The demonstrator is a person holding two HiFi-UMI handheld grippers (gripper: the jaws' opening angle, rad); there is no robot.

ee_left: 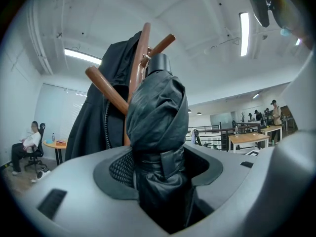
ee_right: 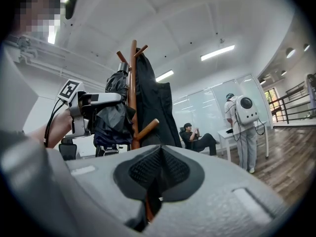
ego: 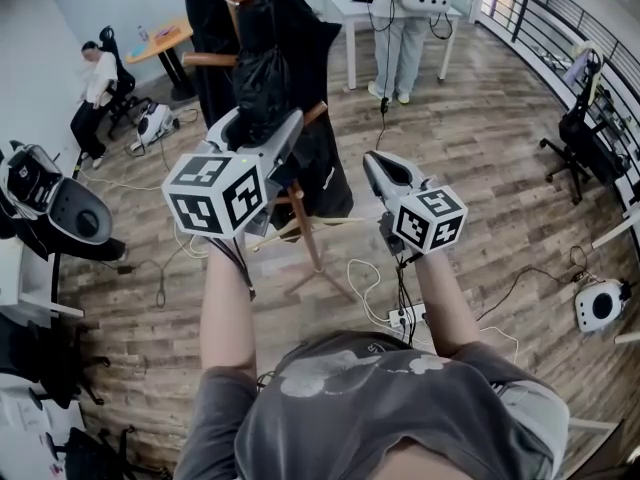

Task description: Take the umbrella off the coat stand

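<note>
Office floor, seen from above: we hold our left gripper [ego: 265, 125] clamped on the folded black umbrella [ee_left: 158, 112], both jaws pressing its bundled fabric. The umbrella stands upright against the wooden coat stand [ego: 306, 230], its top up by the pegs and a black coat [ee_right: 154, 102] draped just beside it. Our right gripper [ego: 380, 168] hovers to the stand's right, clear of it, jaws pressed together and empty.

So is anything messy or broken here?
Nothing's broken or spilled. The umbrella hangs on the upright coat stand, held in the left gripper's jaws. Only a power strip lies loose on the floor nearby.
</note>
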